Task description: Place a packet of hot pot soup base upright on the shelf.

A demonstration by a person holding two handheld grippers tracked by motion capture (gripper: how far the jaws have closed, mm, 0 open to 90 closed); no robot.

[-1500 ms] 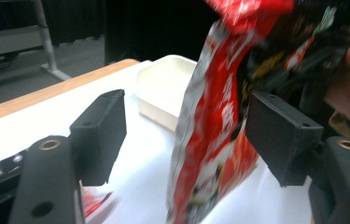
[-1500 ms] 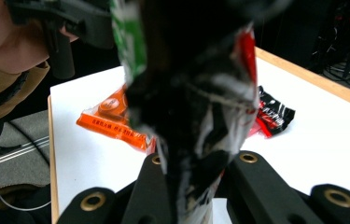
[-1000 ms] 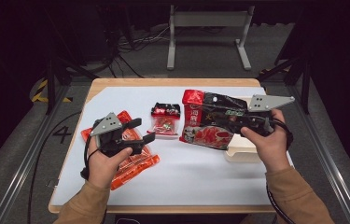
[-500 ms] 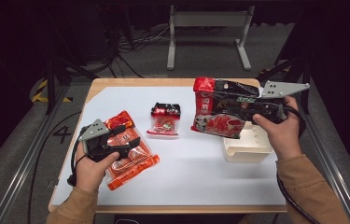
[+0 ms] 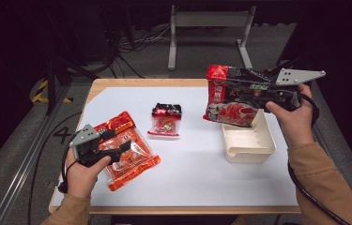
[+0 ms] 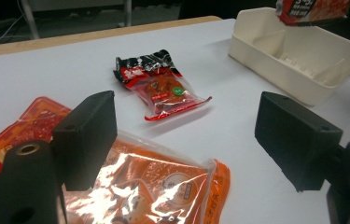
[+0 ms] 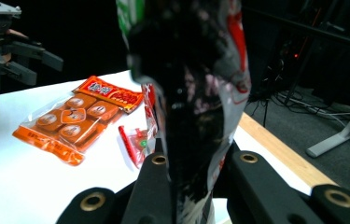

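A person seated at a white worktop [image 5: 187, 168] works two handheld grippers among packets of snacks. The right gripper [image 5: 258, 91] has its fingers [image 7: 156, 186] clamped narrow on a red-and-black snack bag [image 5: 230, 101], which hangs in the air above the far end of a cream plastic tray [image 5: 248, 147] at the right of the worktop; the bag's lower edge sits over the tray's rim, and whether it touches cannot be told. In the right gripper view the bag rises upright between the two black fingers. The left gripper [image 5: 117, 145] hovers over an orange packet of wrapped cakes [image 5: 133, 159] near the front left; its fingers [image 6: 88, 135] stand wide, have just been opening, and grip nothing, with the packet lying flat beneath them. Between the two, near the middle of the worktop, lies a small red-and-black sachet [image 5: 165, 120], well apart from both grippers and the tray.
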